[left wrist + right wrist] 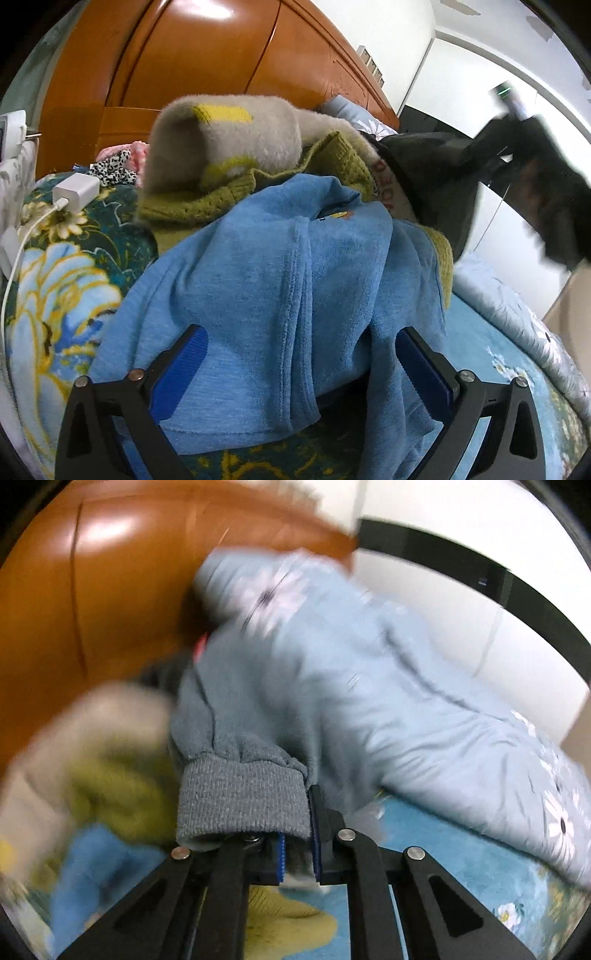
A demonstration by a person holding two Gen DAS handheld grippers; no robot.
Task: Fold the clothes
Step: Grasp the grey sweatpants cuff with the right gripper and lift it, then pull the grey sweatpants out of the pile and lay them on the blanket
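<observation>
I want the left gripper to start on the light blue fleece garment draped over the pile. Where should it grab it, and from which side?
Probably the hanging lower edge of the blue fleece garment, approached from the front and below. That loose fold already droops between the open left gripper, so it could simply close there.

Lots of colour here: a blue fleece point(280, 258) is piled under an olive knit point(184, 210) and a beige sweater point(236, 136) with yellow patches. The blanket point(55, 266) is printed teal with pale-blue, gold-edged flowers; a grey ribbed cuff point(243, 797) is seen too.
</observation>
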